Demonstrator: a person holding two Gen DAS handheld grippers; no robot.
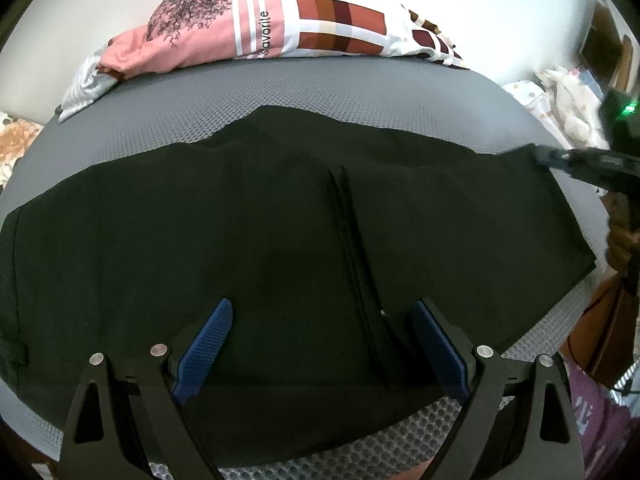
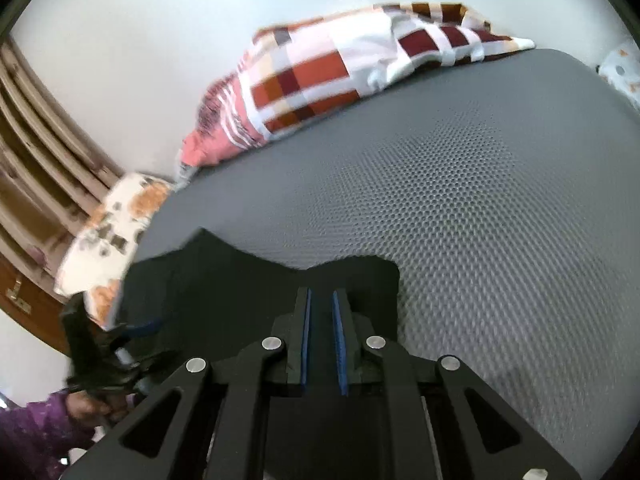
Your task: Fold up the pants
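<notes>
Black pants (image 1: pixel 280 220) on grey mesh mat (image 1: pixel 280 92); left jaws spread, right jaws pinching pants.

A grey honeycomb-textured mat (image 1: pixel 168 120) covers the work surface, running back to a plain white wall (image 1: pixel 480 8) washed in bright, even light. A pink, white and rust checked fabric bundle printed with a dark tree motif (image 1: pixel 280 28) lies along the mat's far edge against the wall. A white cloth with orange and brown patches (image 2: pixel 116 224) sits beyond the mat's left corner, beside a brown wooden panelled frame (image 2: pixel 36 152). Pale patterned bedding (image 1: pixel 560 100) is heaped off the right side.
</notes>
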